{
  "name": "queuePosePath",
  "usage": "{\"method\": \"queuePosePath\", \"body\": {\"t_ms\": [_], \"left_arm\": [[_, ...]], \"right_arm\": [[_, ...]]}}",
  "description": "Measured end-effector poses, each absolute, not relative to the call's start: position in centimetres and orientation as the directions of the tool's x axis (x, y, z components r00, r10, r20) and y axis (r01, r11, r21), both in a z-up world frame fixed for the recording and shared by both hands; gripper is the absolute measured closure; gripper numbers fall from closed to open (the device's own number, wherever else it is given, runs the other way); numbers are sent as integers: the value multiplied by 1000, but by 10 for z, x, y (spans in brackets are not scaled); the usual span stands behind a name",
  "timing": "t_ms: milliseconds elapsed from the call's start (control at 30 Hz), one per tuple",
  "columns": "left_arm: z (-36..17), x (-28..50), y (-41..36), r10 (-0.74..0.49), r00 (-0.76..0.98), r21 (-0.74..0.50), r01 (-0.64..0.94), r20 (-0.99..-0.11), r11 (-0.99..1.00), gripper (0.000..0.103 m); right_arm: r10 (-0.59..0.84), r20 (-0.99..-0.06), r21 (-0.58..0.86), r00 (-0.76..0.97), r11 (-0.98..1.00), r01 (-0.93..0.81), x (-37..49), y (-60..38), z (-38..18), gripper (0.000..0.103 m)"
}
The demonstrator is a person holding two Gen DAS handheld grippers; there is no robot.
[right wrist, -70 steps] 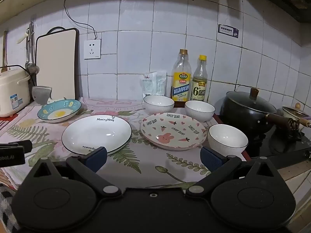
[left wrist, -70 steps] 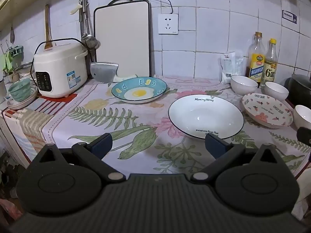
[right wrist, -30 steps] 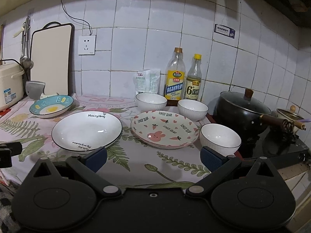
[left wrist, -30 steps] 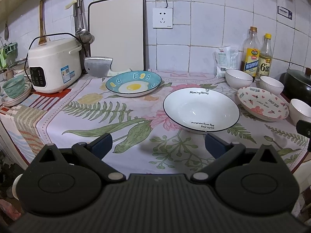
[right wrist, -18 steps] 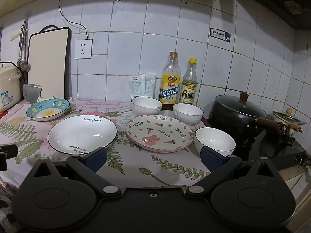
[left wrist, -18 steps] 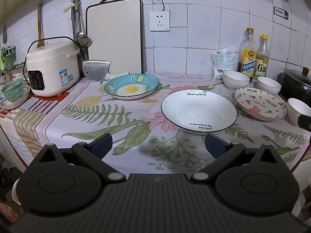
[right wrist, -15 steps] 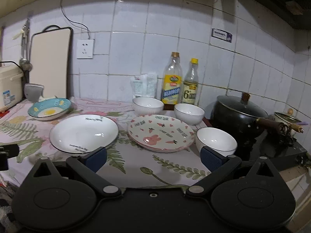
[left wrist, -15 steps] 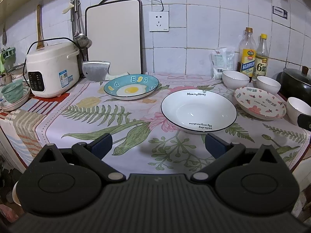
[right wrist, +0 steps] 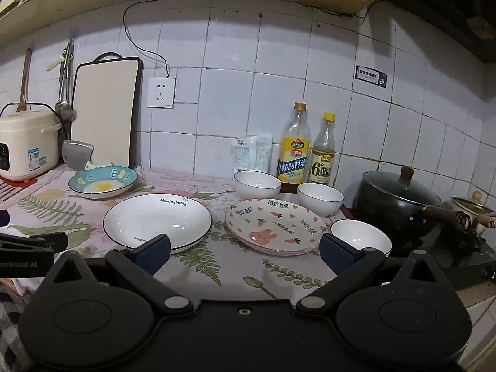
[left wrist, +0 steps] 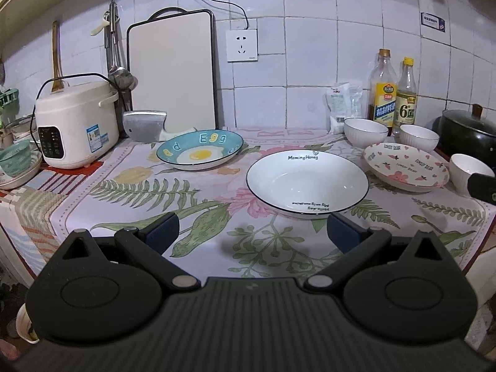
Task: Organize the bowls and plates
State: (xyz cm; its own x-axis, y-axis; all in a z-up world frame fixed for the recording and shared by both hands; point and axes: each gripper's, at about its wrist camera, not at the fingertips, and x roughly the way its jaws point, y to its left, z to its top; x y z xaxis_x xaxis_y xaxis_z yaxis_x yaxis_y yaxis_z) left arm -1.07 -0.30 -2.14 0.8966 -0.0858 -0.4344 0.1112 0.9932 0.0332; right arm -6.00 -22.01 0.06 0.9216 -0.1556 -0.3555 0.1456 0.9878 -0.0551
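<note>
Left claw [left wrist: 251,231] wide and empty near the black-rimmed white ceramic plate [left wrist: 307,183], right claw [right wrist: 245,251] wide and empty near the pink rabbit-print plate [right wrist: 276,228], both above the floral-clothed counter [left wrist: 139,192]

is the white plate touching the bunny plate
Apart. The right wrist view shows a strip of floral cloth between the white plate and the bunny plate.
</note>
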Motion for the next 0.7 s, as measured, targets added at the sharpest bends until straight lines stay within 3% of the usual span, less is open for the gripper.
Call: {"method": "queuePosePath", "body": {"t_ms": [700], "left_arm": [[-28,1,-3,-77,882,47,111,-466,993,0]], "right_arm": [[-122,-404,-96,907,991,90,-43,-210,-12,0]]}}
